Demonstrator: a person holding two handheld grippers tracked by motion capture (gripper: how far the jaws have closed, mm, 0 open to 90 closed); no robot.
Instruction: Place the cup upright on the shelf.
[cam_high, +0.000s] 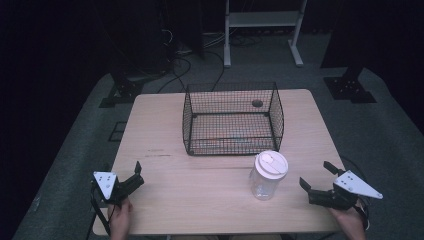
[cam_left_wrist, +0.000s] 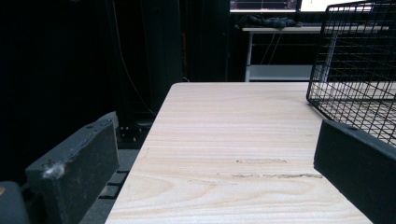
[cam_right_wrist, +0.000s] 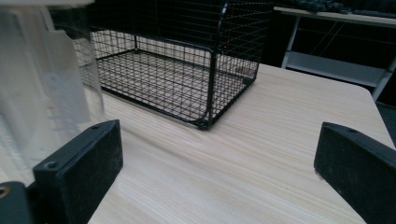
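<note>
- A light wooden table (cam_high: 165, 175) is standing in a dark room, carrying a black wire basket (cam_high: 232, 119) and a clear plastic jar (cam_high: 266, 176) with a white lid (cam_high: 271, 163).
- The wire basket is sitting on the far middle of the table, open at the top, its mesh floor lying flat on the wood.
- The jar is standing upright on the near side of the table, just in front of the basket's near right corner and apart from it.
- The left gripper (cam_high: 135, 176) is hovering at the table's near left corner, its jaws spread wide and holding nothing; a hand (cam_high: 120, 220) is gripping it from below.
- In the left gripper view, the two black jaws are standing well apart with bare table between them, and the basket is showing at the upper right.
- The right gripper (cam_high: 314, 178) is resting near the table's near right edge, jaws spread and empty, pointing toward the jar but not touching it.
- In the right gripper view, the jar is rising just beyond the left jaw, and the basket is sitting farther back.
</note>
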